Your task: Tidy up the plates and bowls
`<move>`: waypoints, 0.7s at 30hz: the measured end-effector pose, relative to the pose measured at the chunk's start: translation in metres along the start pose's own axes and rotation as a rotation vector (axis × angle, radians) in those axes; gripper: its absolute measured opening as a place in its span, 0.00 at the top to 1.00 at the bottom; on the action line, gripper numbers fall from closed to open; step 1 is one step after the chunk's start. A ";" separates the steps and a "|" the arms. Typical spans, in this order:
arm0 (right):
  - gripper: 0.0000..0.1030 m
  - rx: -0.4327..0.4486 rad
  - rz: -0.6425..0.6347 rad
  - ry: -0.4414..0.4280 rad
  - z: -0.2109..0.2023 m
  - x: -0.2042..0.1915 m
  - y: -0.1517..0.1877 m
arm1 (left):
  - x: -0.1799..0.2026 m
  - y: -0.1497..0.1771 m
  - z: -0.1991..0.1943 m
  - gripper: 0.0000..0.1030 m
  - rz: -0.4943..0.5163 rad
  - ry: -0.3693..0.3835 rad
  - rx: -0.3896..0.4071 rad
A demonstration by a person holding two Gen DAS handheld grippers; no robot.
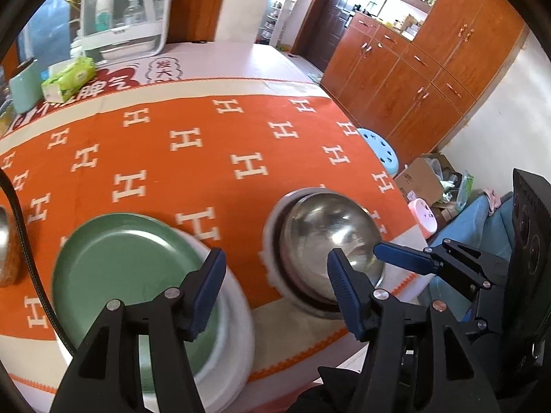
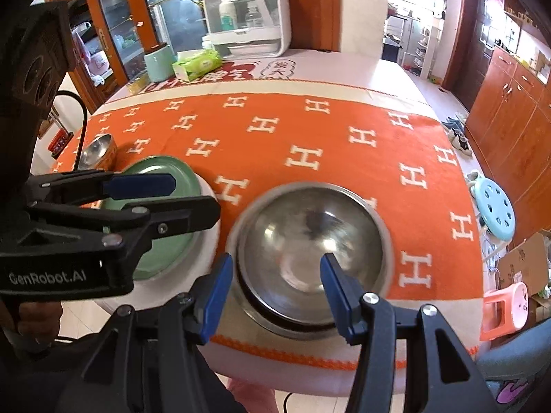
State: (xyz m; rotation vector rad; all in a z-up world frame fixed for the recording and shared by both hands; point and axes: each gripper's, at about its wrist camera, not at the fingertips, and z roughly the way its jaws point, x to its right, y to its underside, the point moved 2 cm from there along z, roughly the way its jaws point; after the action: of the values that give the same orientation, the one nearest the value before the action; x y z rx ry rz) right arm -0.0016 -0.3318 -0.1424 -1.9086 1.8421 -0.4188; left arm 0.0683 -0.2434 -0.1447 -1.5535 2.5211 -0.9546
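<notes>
The left gripper [image 1: 275, 289] stands with its jaws apart and nothing between them, low in the left wrist view, one finger over the green plate [image 1: 127, 268] and the other over the steel bowl [image 1: 330, 241]. The right gripper [image 2: 275, 285] is likewise spread and empty at the bottom of the right wrist view, its blue pads framing the steel bowl without touching it as far as I can tell.

The green plate lies on a white plate [image 1: 234, 313] at lower left; the steel bowl sits nested in other bowls (how many is unclear) at lower centre, near the table's front edge on the orange cloth [image 1: 206, 158]. A small metal bowl [image 2: 98, 149] stands apart at the left edge.

Judging from this, both stacks look set down and both hands are free. The next move likely calls for reaching the small bowl and gripping its rim to bring it onto the bowl stack.
</notes>
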 end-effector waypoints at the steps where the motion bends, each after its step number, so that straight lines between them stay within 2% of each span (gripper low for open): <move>1: 0.48 0.003 -0.003 -0.004 0.001 -0.005 -0.002 | -0.006 0.001 -0.004 0.42 -0.006 -0.004 0.004; 10: 0.48 0.030 -0.023 -0.058 0.011 -0.065 -0.027 | -0.068 0.000 -0.045 0.42 -0.047 -0.059 0.034; 21: 0.48 0.095 -0.019 -0.113 0.023 -0.142 -0.059 | -0.143 0.000 -0.098 0.38 -0.033 -0.134 0.074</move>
State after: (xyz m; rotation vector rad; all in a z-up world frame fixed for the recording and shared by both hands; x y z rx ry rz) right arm 0.0521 -0.1877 -0.1186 -1.8495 1.7029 -0.3895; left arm 0.1080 -0.0795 -0.1054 -1.5854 2.3503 -0.9036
